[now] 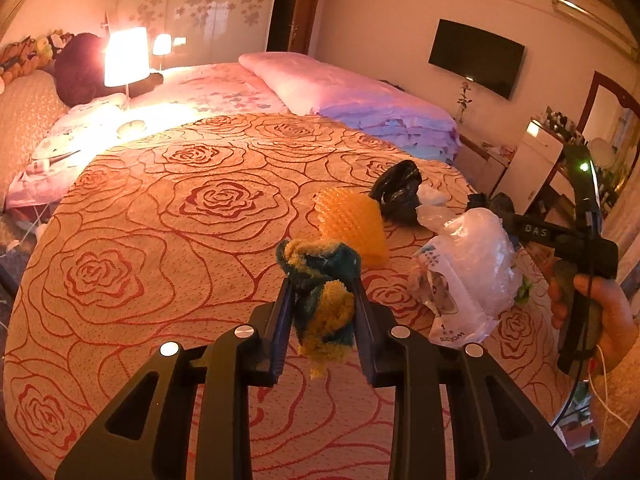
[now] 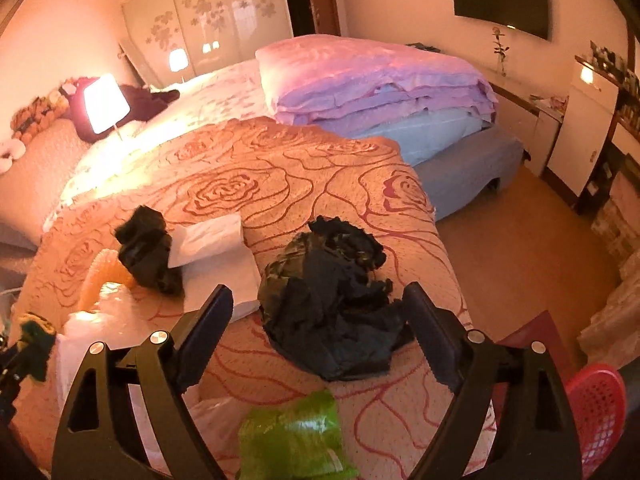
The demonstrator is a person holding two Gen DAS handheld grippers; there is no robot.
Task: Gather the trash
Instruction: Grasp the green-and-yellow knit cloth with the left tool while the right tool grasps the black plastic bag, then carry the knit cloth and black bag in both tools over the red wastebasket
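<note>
My left gripper (image 1: 322, 292) is shut on a crumpled yellow-and-green sponge cloth (image 1: 320, 304) and holds it above the rose-patterned bedspread (image 1: 160, 240). It also shows at the left edge of the right wrist view (image 2: 34, 340). My right gripper (image 2: 318, 304) is open, its fingers on either side of a crumpled black plastic bag (image 2: 332, 312) on the bedspread (image 2: 280, 176). Other trash lies nearby: an orange foam net (image 1: 352, 224), a smaller black bag (image 2: 148, 252), a clear plastic bag (image 1: 468, 276), a white tissue (image 2: 208, 240) and a green wrapper (image 2: 296, 436).
A red basket (image 2: 596, 404) stands on the floor at the right of the bed. Folded pink and blue quilts (image 2: 380, 88) lie at the far end. A lit lamp (image 1: 126, 58) stands at the left. White cabinets (image 2: 588, 120) line the right wall.
</note>
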